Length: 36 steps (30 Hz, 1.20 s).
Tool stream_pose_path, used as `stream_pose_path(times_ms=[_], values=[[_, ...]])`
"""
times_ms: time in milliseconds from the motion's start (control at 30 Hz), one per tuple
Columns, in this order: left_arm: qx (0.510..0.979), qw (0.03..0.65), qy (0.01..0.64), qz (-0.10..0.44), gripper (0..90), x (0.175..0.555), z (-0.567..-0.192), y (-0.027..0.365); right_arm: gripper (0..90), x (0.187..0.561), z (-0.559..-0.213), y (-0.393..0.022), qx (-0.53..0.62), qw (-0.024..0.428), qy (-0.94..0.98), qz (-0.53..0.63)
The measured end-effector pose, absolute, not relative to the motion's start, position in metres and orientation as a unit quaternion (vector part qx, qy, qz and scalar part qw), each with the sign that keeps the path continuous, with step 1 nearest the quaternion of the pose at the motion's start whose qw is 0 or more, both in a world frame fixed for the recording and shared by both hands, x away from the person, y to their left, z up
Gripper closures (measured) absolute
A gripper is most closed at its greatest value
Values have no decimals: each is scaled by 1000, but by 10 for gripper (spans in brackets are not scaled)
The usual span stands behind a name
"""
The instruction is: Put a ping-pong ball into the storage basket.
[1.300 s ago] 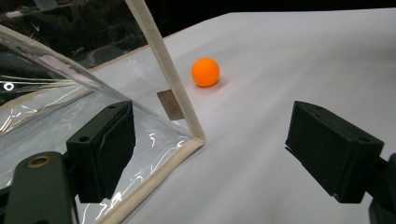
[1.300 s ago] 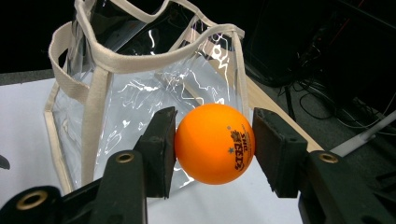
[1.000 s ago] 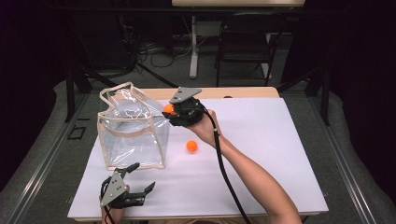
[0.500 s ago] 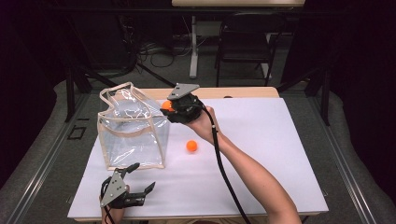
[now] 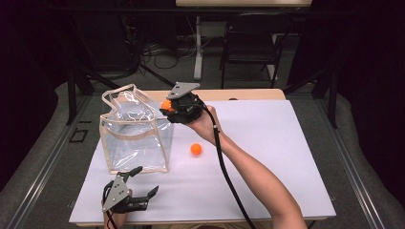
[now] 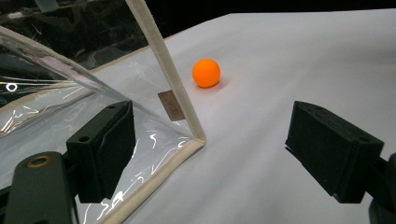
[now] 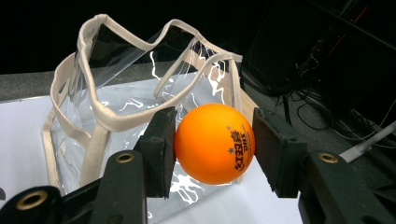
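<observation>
Beside the clear bag's [image 5: 136, 131] rim, an orange ball [image 7: 215, 143] clamped between the right gripper's [image 7: 214, 149] jaws.

Right gripper [image 5: 168, 107] hangs at the clear bag [image 5: 133, 131]'s far corner, rim gaping open just beyond its jaws. Left gripper [image 5: 139, 183] has the bag's near bottom corner between its spread jaws; to their right, bare white table [image 5: 267, 143] except one loose orange ball [image 5: 196, 149].
</observation>
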<state>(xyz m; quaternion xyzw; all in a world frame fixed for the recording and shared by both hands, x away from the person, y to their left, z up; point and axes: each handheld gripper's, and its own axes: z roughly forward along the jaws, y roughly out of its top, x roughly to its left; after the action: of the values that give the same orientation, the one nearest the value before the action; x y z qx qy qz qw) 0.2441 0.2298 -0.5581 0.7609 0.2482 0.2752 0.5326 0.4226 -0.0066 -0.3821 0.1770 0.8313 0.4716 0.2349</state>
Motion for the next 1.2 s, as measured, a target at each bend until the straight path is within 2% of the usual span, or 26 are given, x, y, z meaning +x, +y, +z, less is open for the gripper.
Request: stream_pose_path(times_ms=[1200], values=[[760, 533, 248, 276, 157, 244, -558, 230, 509, 424, -362, 9, 168, 242, 824, 483]])
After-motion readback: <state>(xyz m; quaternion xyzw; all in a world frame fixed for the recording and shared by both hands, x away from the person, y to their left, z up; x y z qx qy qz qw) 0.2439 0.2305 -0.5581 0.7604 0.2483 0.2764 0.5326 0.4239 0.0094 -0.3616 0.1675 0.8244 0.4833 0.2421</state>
